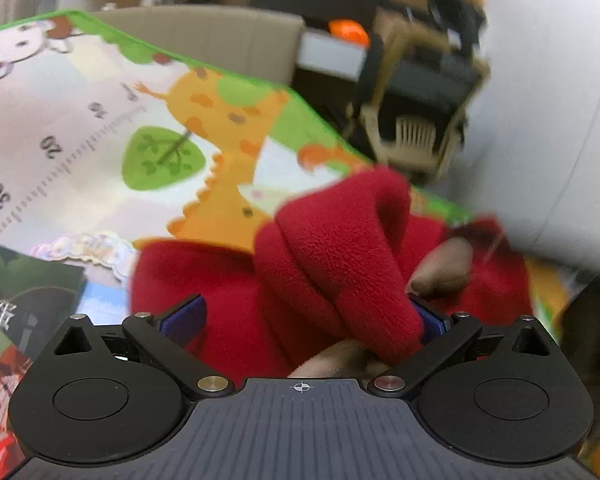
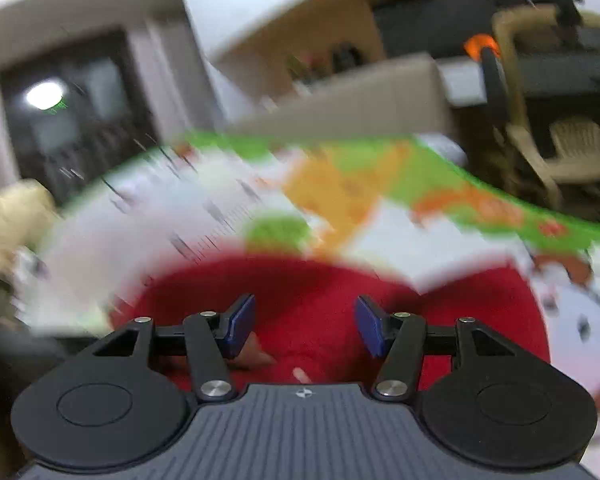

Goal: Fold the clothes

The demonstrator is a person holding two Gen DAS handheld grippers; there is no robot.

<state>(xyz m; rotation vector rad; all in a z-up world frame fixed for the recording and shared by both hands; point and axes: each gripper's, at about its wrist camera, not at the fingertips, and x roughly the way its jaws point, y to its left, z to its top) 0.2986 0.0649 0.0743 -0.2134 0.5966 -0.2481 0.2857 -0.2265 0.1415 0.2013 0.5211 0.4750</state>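
A red fleece garment (image 1: 328,248) lies bunched on a colourful cartoon play mat (image 1: 100,128). My left gripper (image 1: 306,316) is open, its blue pads wide apart. A thick rolled fold of the red fleece rises between them and leans against the right pad (image 1: 430,318). Tan patches (image 1: 440,268) show among the red folds. In the blurred right wrist view, the red garment (image 2: 300,292) spreads flat on the mat (image 2: 204,208). My right gripper (image 2: 305,328) hovers just over it, open, with only fabric below the gap.
A beige sofa back (image 1: 204,36) runs behind the mat. A tan chair frame with dark gear (image 1: 416,92) stands at the mat's far right corner. A white rounded surface (image 1: 548,112) fills the right side. A dark window or door (image 2: 68,120) is at the left.
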